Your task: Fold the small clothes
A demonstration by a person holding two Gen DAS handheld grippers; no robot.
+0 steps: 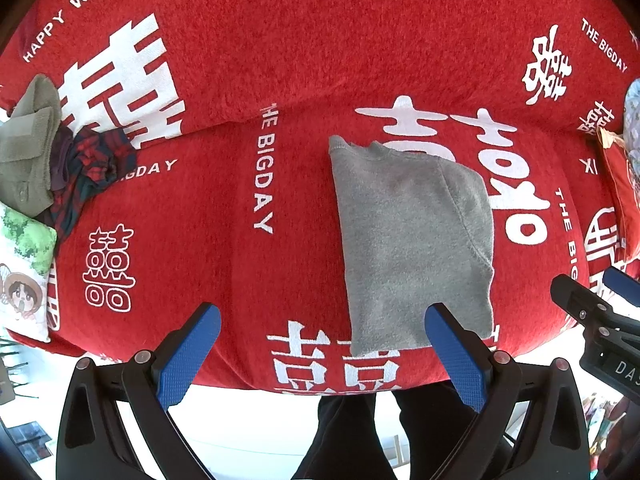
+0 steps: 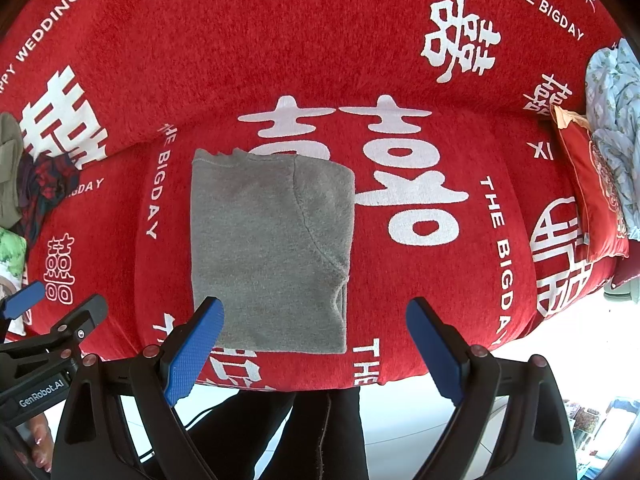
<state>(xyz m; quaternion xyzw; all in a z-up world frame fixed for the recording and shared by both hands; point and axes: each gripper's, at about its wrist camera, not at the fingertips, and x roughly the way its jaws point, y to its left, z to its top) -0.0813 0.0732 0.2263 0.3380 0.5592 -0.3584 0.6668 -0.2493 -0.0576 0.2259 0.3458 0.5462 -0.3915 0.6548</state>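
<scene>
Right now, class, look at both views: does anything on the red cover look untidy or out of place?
The grey garment lies neatly folded. The odd spot is the crumpled heap at the far left: a plaid garment tangled with an olive one, unfolded.

both views are taken from above the front edge of the red cover (image 1: 304,60), angled down and forward, fairly near. the grey garment (image 1: 412,240) is shared: toward 1 o'clock in the left wrist view, toward 11 o'clock (image 2: 268,248) in the right, so the cameras sit side by side.
</scene>
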